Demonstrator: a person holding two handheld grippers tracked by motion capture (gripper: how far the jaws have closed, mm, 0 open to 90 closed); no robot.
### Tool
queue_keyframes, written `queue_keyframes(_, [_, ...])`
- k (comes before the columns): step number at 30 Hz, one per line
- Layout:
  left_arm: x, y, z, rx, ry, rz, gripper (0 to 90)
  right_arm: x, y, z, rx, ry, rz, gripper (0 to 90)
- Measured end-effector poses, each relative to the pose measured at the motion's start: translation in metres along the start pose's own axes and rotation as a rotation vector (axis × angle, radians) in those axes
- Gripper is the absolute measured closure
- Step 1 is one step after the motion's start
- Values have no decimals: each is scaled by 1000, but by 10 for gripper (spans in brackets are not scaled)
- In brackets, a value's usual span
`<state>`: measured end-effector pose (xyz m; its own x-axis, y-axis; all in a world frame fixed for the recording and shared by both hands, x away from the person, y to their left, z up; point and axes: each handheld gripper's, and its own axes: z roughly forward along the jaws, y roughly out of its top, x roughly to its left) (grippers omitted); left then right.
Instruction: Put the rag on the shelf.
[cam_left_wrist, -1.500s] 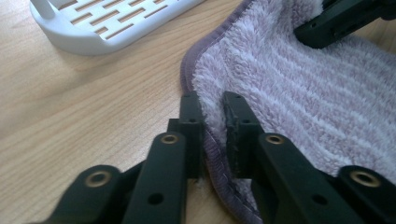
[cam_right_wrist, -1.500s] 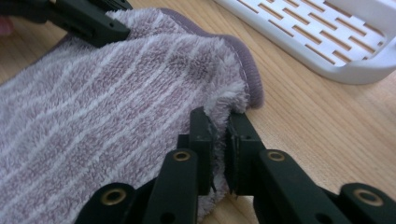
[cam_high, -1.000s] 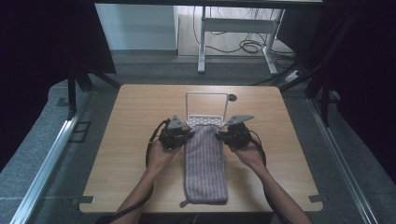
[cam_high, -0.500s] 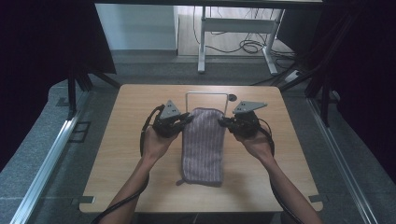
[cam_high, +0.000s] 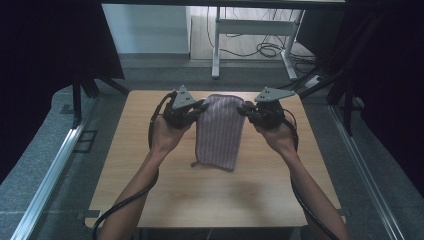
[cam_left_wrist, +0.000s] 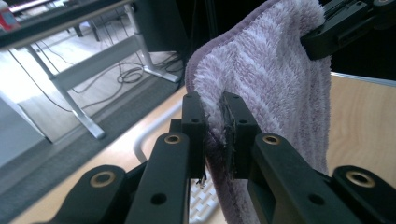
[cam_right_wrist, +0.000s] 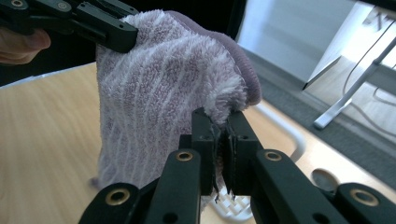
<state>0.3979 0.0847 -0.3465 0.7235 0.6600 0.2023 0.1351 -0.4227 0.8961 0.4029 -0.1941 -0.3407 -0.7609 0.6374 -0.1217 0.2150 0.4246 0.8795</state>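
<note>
Since one second ago, the towel (cam_high: 220, 131) has come off the bench (cam_high: 150, 170). It then lay flat along the middle of the surface with both tools at its far corners; it now hangs from those corners with its lower hem near or just brushing the wood; contact there cannot be confirmed from the high view. Both hands have risen together and kept level with each other.

The left tool (cam_high: 199, 107) is clamped on the towel's upper left corner; the left gripper view shows pile squeezed between its two pads. The right tool (cam_high: 246, 109) is clamped on the upper right corner in the same way, as seen in the right gripper view. The top edge sags slightly between them.

Judgement: the lift phase is under way. With the cloth hanging free and stretched by its corners, the towel is ready to be folded or laid over something.

A white wire rack (cam_right_wrist: 280, 119) rests on the bench behind the towel. The bench is light wood with rounded corners. Beyond its far edge lie grey carpet, a white desk frame (cam_high: 250, 30) and loose cables (cam_high: 267, 49); dark curtains (cam_high: 45, 55) close both sides.
</note>
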Motion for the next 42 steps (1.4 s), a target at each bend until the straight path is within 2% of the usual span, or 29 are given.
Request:
queue_keyframes(2, [7,13,1,-2,21,23,805,-6,11,-2,-16,-20,-11,836])
queue_keyframes(3, [7,13,1,-2,21,23,805,-6,11,-2,-16,-20,-11,836])
queue_keyframes(4, [11,21,2,-5,33,28,805,-10,19,-2,-26,-37,-20,835])
queue_keyframes(9, [20,38,5,-12,61,45,804,-19,37,-4,-54,-68,-32,834])
queue_keyframes(16, [32,57,11,-22,84,54,803,-33,57,-3,-70,-104,-29,832])
queue_keyframes(25, [45,73,20,-19,107,61,801,-50,72,2,-79,-132,-8,830])
queue_keyframes(29, [51,77,23,-15,114,60,800,-54,78,6,-78,-139,-5,829])
queue_keyframes(36, [67,87,32,-11,133,32,799,-65,91,16,-76,-158,4,827])
queue_keyframes(42, [82,90,45,-10,146,-9,796,-76,98,27,-76,-172,19,825])
